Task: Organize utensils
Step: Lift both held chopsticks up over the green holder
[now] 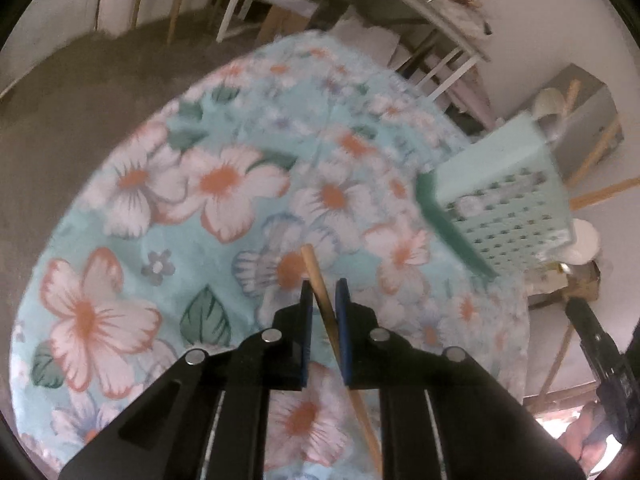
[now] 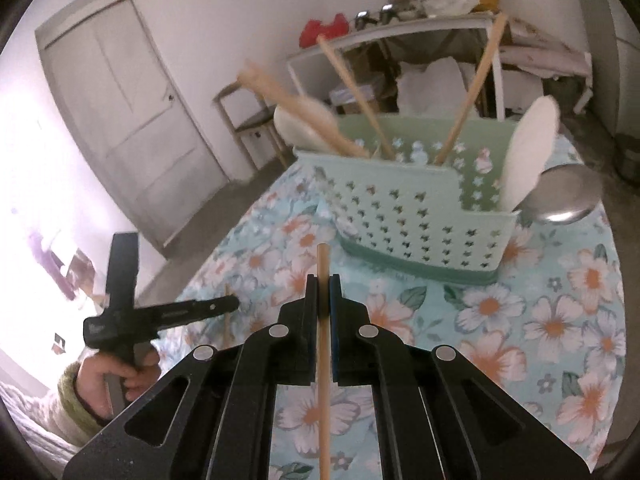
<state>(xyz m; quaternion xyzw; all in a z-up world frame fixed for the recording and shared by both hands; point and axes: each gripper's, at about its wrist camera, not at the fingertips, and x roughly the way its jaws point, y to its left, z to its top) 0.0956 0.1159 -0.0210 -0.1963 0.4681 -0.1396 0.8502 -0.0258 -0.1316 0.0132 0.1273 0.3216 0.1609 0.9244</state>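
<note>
Chopstick in my right gripper (image 2: 323, 280): wooden chopstick (image 2: 322, 344), clamped between the jaws, long axis along the fingers, tip pointing at the caddy.
Caddy (image 2: 404, 216): straight ahead, toward the table's far edge, already holding chopsticks and spoons.
My left gripper (image 1: 324, 286): jaws nearly closed around a second chopstick (image 1: 320, 284); contact unclear.
Nearer hand: right.

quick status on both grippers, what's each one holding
left gripper: closed on a wooden chopstick
right gripper: closed on another wooden chopstick
</note>
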